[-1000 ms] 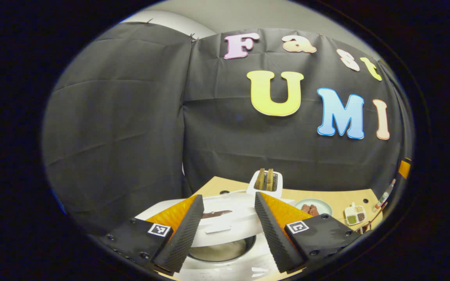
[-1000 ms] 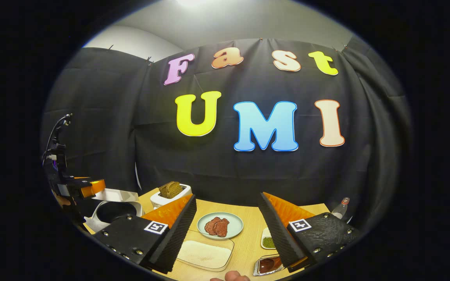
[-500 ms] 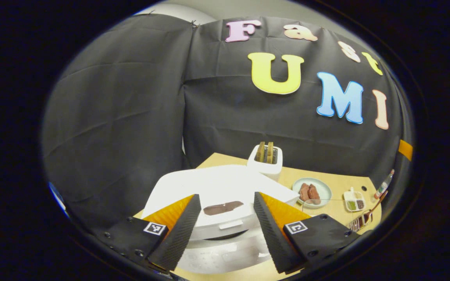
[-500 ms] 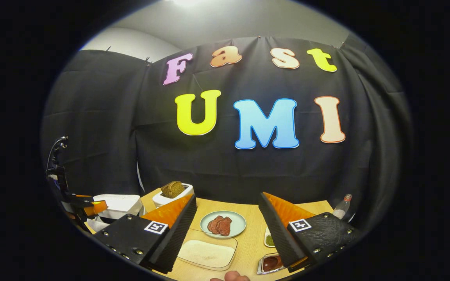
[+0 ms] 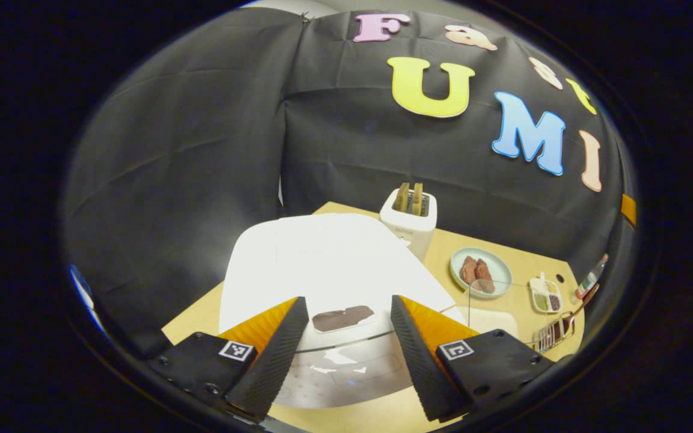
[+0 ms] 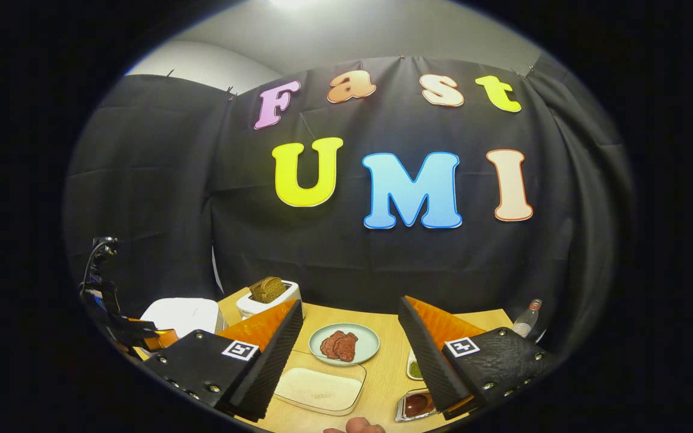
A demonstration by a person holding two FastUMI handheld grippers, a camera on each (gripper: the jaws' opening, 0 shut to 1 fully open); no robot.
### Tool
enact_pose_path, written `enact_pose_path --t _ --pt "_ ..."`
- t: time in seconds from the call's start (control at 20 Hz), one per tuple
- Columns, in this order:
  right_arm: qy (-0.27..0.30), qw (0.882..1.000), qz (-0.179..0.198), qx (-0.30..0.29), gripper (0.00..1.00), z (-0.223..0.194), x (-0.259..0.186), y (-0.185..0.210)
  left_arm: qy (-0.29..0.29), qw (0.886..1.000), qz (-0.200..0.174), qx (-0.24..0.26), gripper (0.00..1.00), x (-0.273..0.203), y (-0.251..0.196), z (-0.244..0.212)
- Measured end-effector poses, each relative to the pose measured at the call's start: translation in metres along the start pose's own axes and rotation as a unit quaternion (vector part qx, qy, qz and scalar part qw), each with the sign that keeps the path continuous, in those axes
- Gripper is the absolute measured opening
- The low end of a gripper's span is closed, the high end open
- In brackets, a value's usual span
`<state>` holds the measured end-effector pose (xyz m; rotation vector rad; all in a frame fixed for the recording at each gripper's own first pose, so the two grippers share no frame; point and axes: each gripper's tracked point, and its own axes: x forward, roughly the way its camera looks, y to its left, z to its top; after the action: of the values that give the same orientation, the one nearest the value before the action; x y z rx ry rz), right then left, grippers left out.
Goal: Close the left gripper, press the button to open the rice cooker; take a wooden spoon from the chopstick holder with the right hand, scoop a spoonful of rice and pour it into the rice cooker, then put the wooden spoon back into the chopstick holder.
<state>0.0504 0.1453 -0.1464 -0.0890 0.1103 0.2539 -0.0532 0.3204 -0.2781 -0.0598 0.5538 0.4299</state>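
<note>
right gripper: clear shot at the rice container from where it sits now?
Probably yes. The right gripper is open and holds nothing, and the rice container lies on the table just ahead of and below its fingertips, uncovered. The plate of meat sits behind it, out of the path.

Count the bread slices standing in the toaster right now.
2: both stand upright side by side in the toaster, the left slice and the right slice, behind the rice cooker.

The rice cooker (image 5: 322,264) lid, raised a second ago with the pot exposed, now lies shut beneath my left gripper (image 5: 343,337), which I have lowered toward it, jaws apart
</note>
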Motion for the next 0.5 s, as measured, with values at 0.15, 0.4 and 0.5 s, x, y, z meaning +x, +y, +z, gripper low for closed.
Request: enact_pose_path --t 0.15,0.4,0.5 --pt "0.005 1.000 -0.003 0.002 0.97 -0.0034 0.0000 -0.0023 0.013 0.999 0.002 0.036 0.94 0.0003 -0.0009 -0.0042" --pt "0.007 1.000 0.002 0.007 0.97 -0.0054 0.0034 0.0030 0.028 0.999 -0.009 0.044 0.98 -0.0051 -0.0020 -0.0068" --pt "0.005 1.000 0.007 0.006 0.97 -0.0045 0.0042 0.0065 0.018 0.999 -0.010 0.047 0.98 -0.0063 -0.0022 -0.0040"
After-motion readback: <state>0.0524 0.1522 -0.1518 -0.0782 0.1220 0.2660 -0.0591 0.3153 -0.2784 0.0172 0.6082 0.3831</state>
